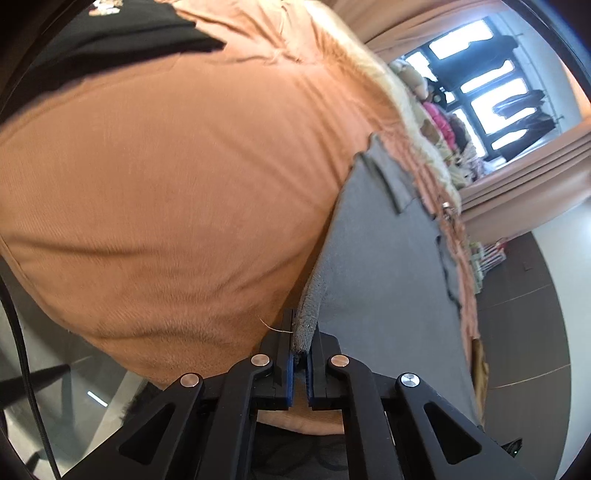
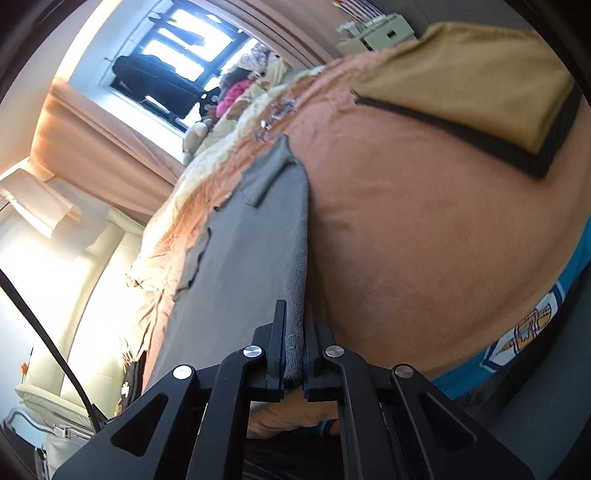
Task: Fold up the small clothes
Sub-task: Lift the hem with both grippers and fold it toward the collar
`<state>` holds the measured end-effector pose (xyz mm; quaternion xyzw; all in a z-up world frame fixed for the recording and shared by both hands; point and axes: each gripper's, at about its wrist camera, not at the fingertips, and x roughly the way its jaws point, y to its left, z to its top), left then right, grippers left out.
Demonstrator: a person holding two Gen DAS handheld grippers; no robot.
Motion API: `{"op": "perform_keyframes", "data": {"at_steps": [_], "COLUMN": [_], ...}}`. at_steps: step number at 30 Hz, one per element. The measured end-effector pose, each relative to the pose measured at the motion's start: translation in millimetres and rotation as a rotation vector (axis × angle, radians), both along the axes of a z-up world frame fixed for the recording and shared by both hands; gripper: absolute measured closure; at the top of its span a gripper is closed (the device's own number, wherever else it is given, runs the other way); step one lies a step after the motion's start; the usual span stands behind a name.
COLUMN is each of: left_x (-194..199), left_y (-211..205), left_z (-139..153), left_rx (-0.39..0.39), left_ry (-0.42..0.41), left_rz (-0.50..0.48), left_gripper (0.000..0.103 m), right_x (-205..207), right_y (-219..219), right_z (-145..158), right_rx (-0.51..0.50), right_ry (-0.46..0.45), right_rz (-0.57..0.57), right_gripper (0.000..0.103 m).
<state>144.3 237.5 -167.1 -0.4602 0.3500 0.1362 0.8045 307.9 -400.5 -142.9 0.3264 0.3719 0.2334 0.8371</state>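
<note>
A grey garment (image 1: pixel 388 266) lies spread on an orange bedspread (image 1: pixel 166 177); it also shows in the right wrist view (image 2: pixel 251 258). My left gripper (image 1: pixel 302 332) is shut on the garment's ribbed near edge, which stands up between the jaws. My right gripper (image 2: pixel 294 332) is shut on the same garment's near edge at another spot. The far end of the garment, with a folded-over band (image 2: pixel 269 177), rests flat on the bedspread (image 2: pixel 424 240).
A folded black garment (image 1: pixel 122 33) lies at the upper left of the left view. A folded mustard garment with black trim (image 2: pixel 480 81) and a blue printed garment (image 2: pixel 524 332) lie on the bed at right. Window, curtains and soft toys stand beyond the bed.
</note>
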Motion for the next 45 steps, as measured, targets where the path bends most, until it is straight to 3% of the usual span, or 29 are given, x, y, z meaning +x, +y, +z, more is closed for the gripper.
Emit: {"op": "perform_keyframes", "data": {"at_steps": [6, 14, 35, 39, 45], "left_x": [-20, -65, -208, -210, -176], "left_y": [8, 7, -5, 0, 2], "left_z": [32, 67, 120, 129, 147], "left_rx": [0.003, 0.003, 0.030, 0.016, 0.056], "left_ry": [-0.083, -0.173, -0.271, -0.281, -0.280], "left_rz": [0.010, 0.028, 0.024, 0.017, 0.000], "left_gripper": [0.100, 0.100, 0.100, 0.100, 0.100], "right_x": [-27, -80, -182, -181, -154], "right_y": [7, -6, -40, -46, -48], "right_z": [25, 36, 49, 56, 56], "right_rx": [0.008, 0.023, 0.024, 0.023, 0.034], "right_ry": [-0.066, -0.132, -0.180, -0.187, -0.181], "right_rz": [0.010, 0.032, 0.082, 0.082, 0.078], "right_gripper": [0.101, 0.101, 0.101, 0.101, 0.101]}}
